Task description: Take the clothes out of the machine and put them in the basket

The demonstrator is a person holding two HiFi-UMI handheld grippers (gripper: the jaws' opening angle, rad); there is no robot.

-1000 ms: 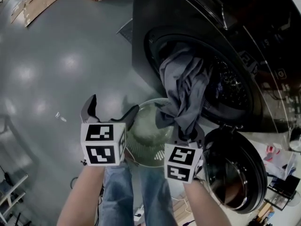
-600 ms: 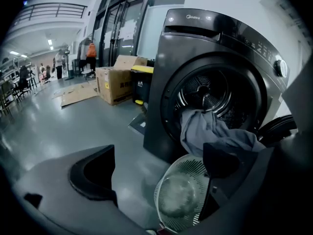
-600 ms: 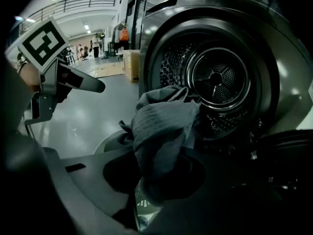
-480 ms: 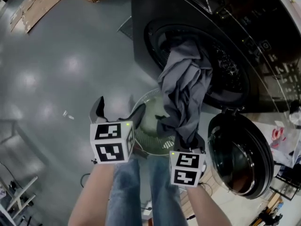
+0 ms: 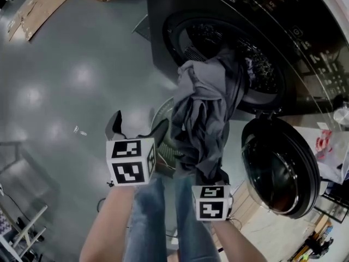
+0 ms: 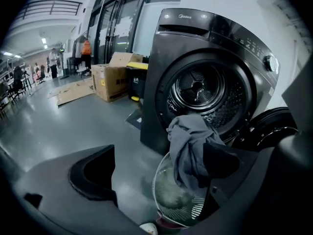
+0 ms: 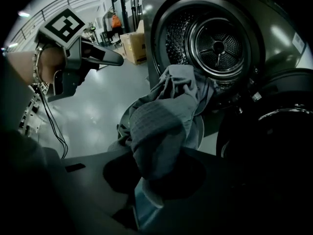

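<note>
A grey garment point(image 5: 202, 119) hangs in a long bundle from the open drum of the black washing machine point(image 5: 229, 53) down over the pale round basket point(image 5: 162, 125). My right gripper point(image 5: 210, 174) is shut on the garment's lower end; in the right gripper view the cloth point(image 7: 161, 126) fills the space between the jaws. My left gripper point(image 5: 136, 129) stands open and empty to the left of the cloth, over the basket's edge. In the left gripper view the garment point(image 6: 195, 151) drapes into the basket point(image 6: 171, 199) in front of the drum point(image 6: 203, 89).
The machine's round door point(image 5: 281, 168) hangs open at the right. The person's jeans-clad legs point(image 5: 163, 222) stand under the grippers. Cardboard boxes point(image 6: 115, 80) and flattened cardboard point(image 5: 38, 4) lie on the grey floor at the far left.
The right gripper has drawn the garment back toward the person and down, pulling most of it out of the drum. The left gripper has shifted slightly and stays open.
</note>
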